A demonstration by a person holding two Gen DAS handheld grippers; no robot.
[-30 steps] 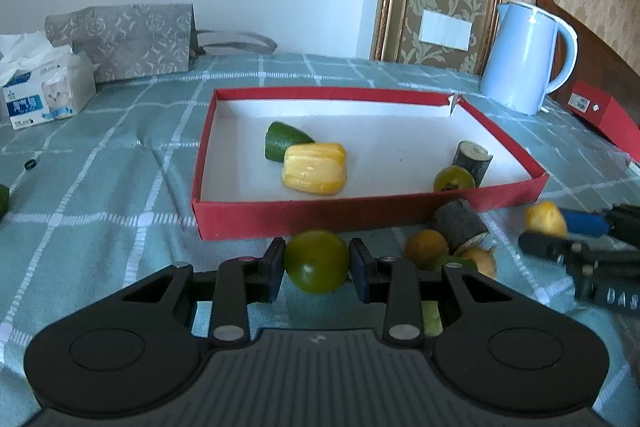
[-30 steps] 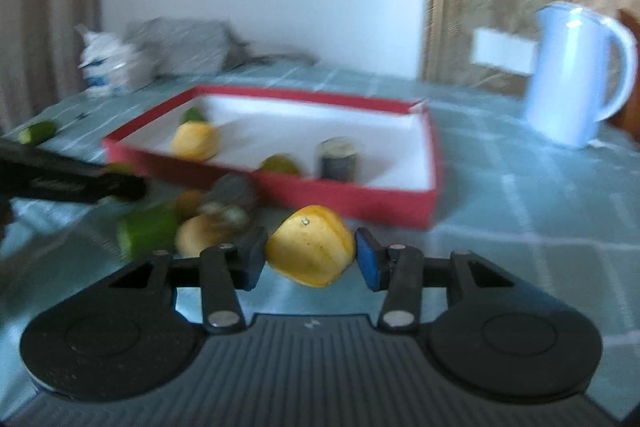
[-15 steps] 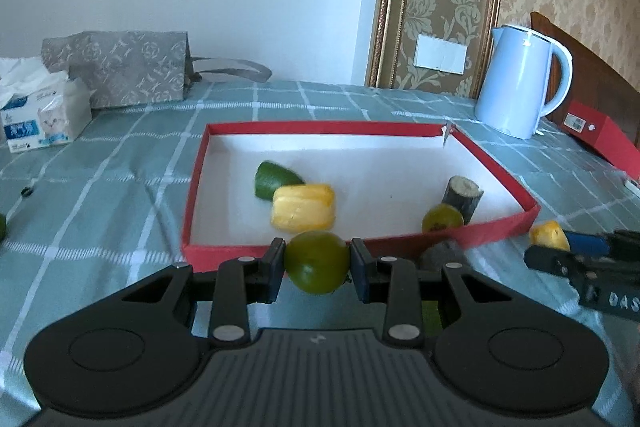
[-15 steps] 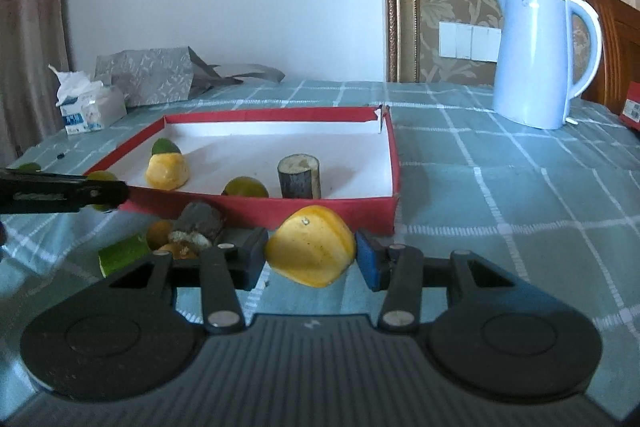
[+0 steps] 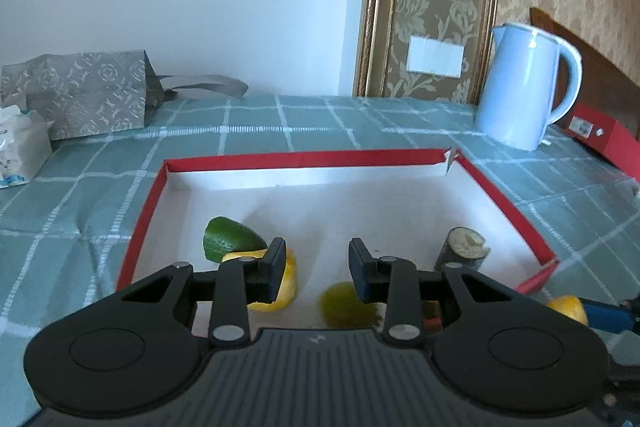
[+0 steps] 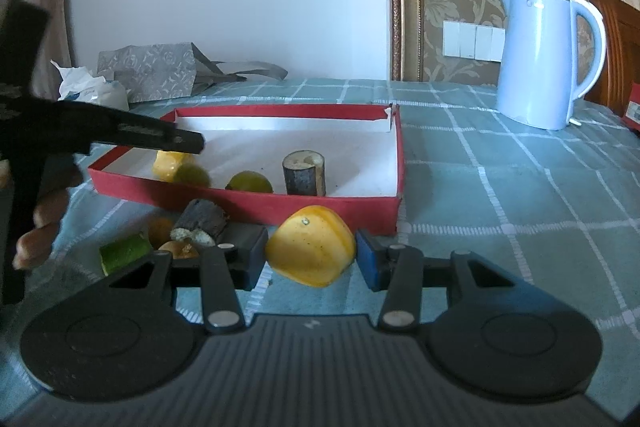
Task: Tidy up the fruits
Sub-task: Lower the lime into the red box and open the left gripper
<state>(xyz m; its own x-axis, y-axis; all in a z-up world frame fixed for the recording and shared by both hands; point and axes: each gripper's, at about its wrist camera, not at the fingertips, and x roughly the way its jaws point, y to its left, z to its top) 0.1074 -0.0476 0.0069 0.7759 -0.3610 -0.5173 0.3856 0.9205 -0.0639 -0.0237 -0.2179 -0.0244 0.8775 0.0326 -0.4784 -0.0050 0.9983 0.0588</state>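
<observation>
Left tool released, fingers spread over the red tray; a blurred green fruit sits just below them inside the tray. Right tool grasping a yellow fruit, pointed end down-right, just outside the tray's near wall. Tray holds five pieces: cucumber end, yellow piece, two green fruits, upright stump. Back half white and bare. Four pieces loose on the tabletop.

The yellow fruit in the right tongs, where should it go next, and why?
Probably a short carry forward and up over the red box's near wall, then let go. The right tongs hold the yellow fruit just outside that wall, and the left tongs hang open over the box with a blurred green fruit below them.
</observation>
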